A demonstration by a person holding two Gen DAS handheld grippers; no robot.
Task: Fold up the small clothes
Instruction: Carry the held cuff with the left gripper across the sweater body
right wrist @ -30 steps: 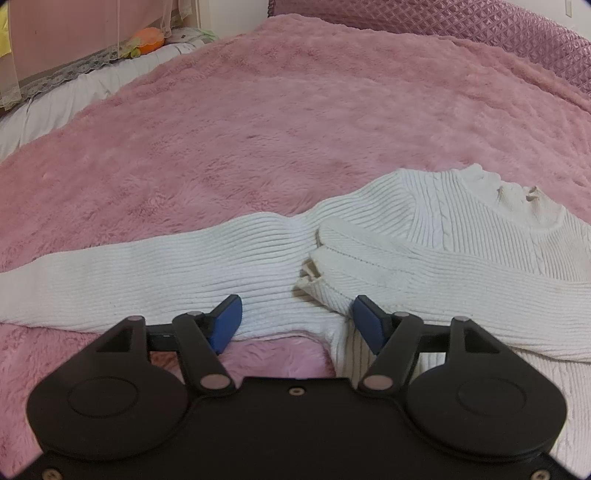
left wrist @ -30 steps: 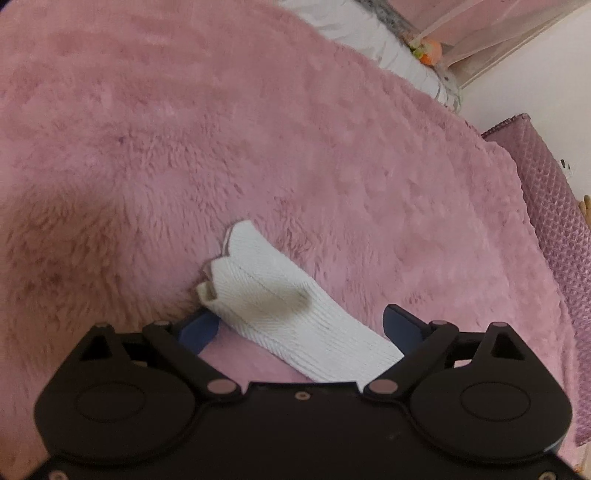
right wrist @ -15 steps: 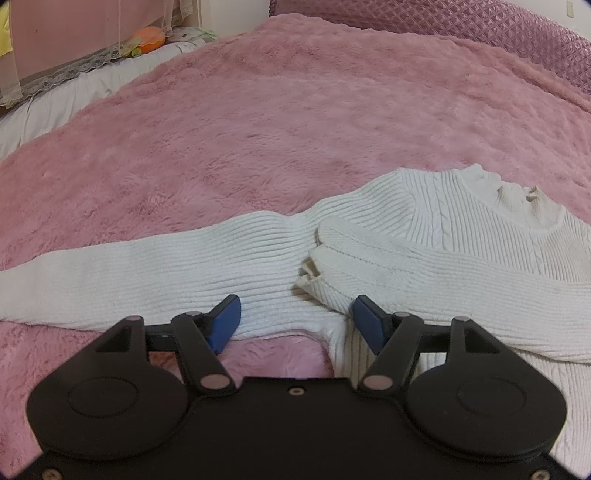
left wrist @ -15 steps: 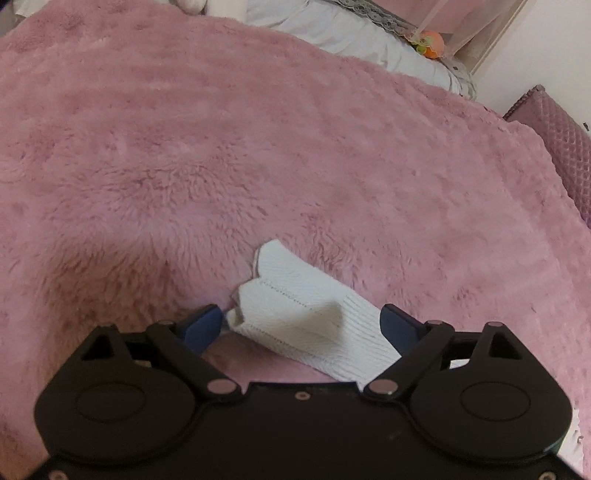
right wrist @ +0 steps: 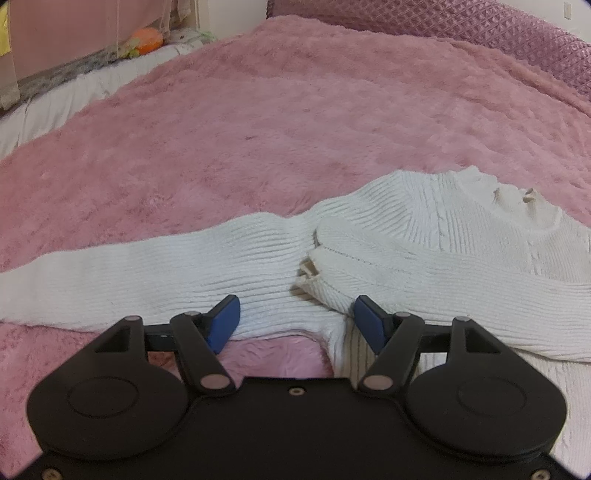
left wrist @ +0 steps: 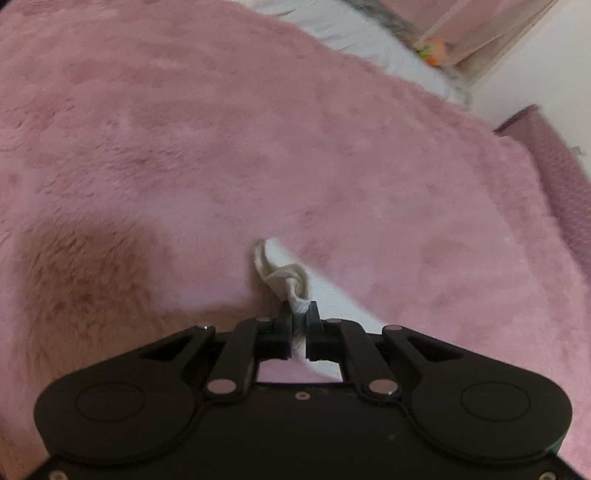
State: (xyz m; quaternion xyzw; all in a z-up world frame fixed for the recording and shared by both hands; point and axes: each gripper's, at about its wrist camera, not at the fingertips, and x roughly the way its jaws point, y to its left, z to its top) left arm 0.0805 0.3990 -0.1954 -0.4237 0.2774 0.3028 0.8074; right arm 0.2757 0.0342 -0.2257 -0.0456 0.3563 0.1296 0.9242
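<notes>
A small white ribbed sweater (right wrist: 424, 229) lies on a fluffy pink blanket (right wrist: 295, 110). One sleeve (right wrist: 424, 269) is folded across the body; the other sleeve (right wrist: 129, 273) stretches out flat to the left. My left gripper (left wrist: 298, 317) is shut on the cuff of that stretched sleeve (left wrist: 284, 277), which bunches up between the jaws. My right gripper (right wrist: 295, 317) is open and empty, hovering just above the armpit area, its blue pads (right wrist: 223, 319) either side of the folded cuff end.
A quilted purple headboard (right wrist: 480, 33) runs along the far right. A white sheet (right wrist: 74, 92) and an orange toy (right wrist: 147, 37) lie at the bed's far left edge. A wall shows beyond in the left wrist view (left wrist: 535, 66).
My left gripper closed on the sleeve cuff, which was lying flat between open jaws before. The right gripper has not moved.
</notes>
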